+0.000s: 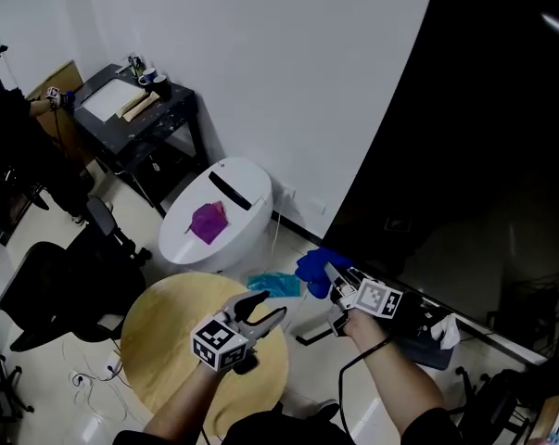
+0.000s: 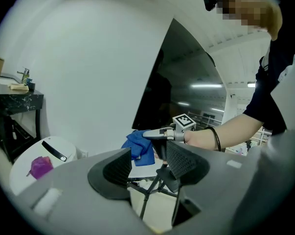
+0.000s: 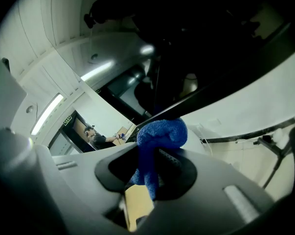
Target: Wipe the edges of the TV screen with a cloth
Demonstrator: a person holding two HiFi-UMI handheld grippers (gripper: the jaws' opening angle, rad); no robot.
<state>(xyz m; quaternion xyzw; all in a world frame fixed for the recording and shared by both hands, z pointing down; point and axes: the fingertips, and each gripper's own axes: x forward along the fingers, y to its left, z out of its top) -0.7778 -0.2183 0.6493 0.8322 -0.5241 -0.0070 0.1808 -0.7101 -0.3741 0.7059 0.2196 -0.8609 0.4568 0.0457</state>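
Looking steeply down into a room corner, with a large black TV screen (image 1: 483,109) filling the right side against a white wall. Pinched tight between the closed fingers of the right gripper (image 1: 329,274): a bunched blue terry cloth (image 1: 312,267), held in the air near the screen's lower left edge; contact with the screen impossible to tell. To its left, the left gripper (image 1: 265,311), fingers spread apart with nothing between them, above a round pale wooden worktop (image 1: 158,341). Beyond that worktop, a white rounded bin (image 1: 233,193) with a crumpled purple cloth (image 1: 209,221) on top. Just beside the blue cloth, a teal rag (image 1: 277,284).
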